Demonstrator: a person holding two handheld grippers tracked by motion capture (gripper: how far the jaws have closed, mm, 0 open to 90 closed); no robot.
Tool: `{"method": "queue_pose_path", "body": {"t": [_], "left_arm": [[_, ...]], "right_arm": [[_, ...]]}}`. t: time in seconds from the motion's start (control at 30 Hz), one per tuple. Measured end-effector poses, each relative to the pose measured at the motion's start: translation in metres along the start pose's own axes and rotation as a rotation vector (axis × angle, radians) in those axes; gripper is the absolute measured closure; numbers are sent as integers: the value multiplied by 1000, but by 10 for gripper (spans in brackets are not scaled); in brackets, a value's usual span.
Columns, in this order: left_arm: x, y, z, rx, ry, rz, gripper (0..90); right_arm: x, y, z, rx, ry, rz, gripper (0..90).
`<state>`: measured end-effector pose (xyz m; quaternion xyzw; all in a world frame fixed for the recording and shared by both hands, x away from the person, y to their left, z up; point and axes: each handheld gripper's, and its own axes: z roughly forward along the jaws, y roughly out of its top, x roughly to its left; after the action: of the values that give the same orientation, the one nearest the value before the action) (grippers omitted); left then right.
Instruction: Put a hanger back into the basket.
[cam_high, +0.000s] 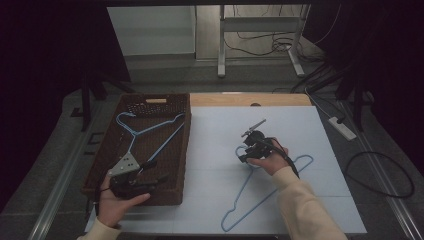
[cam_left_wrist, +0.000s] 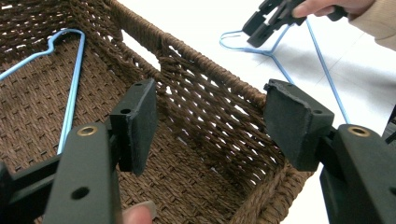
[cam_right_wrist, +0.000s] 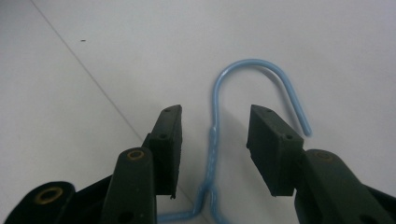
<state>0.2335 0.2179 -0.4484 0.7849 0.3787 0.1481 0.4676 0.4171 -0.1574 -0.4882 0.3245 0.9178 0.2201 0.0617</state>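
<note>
A light blue wire hanger (cam_high: 243, 189) lies flat on the pale mat (cam_high: 290, 125). My right gripper (cam_high: 242, 154) hovers low over its hook end, jaws open. In the right gripper view the hanger's twisted neck (cam_right_wrist: 212, 149) runs up between the two pads without touching either, and the hook (cam_right_wrist: 252, 61) curls beyond my right gripper (cam_right_wrist: 215, 114). A second blue hanger (cam_high: 155, 126) lies inside the brown woven basket (cam_high: 186, 150). My left gripper (cam_high: 156, 170) sits open over the basket's near right corner with nothing between its pads (cam_left_wrist: 140, 121).
The basket wall (cam_left_wrist: 210, 93) stands straight ahead of the left jaws, with the basket's hanger (cam_left_wrist: 70, 107) off to their left. The right hand's gripper (cam_left_wrist: 261, 28) shows beyond that wall. A power strip (cam_high: 342, 127) and cables lie on the floor at the right.
</note>
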Motion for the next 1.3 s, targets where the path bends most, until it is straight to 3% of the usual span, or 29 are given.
{"method": "queue_pose_path", "body": {"t": [0.23,0.37,0.43,0.57,0.67,0.73,0.83,0.9,0.97,1.13,1.3], "left_arm": [[-1,1,1,1,-1,2,368],[-1,0,2,2,1,2,368],[0,0,1,2,3,1,368],[0,-1,0,2,7,0,369],[0,-1,0,3,10,-1,369],[-1,-1,0,4,9,1,369],[-1,-1,0,3,9,1,369],[-1,-1,0,6,8,1,369],[-1,0,1,5,9,1,369],[-3,1,1,6,6,6,369],[-6,4,2,4,8,10,366]], "right_arm": [[2,16,15,74,-3,-17,608],[4,23,23,131,-25,-14,672],[5,27,24,164,-39,-9,751],[4,30,25,186,-30,-5,867],[7,32,26,195,-51,-9,880],[10,30,25,186,-71,-12,882],[8,28,22,157,-61,-5,883],[6,24,12,91,-54,7,883],[6,23,9,76,-54,5,883],[12,16,-14,-34,-77,-23,883],[13,11,-23,-73,-76,-19,882]]}}
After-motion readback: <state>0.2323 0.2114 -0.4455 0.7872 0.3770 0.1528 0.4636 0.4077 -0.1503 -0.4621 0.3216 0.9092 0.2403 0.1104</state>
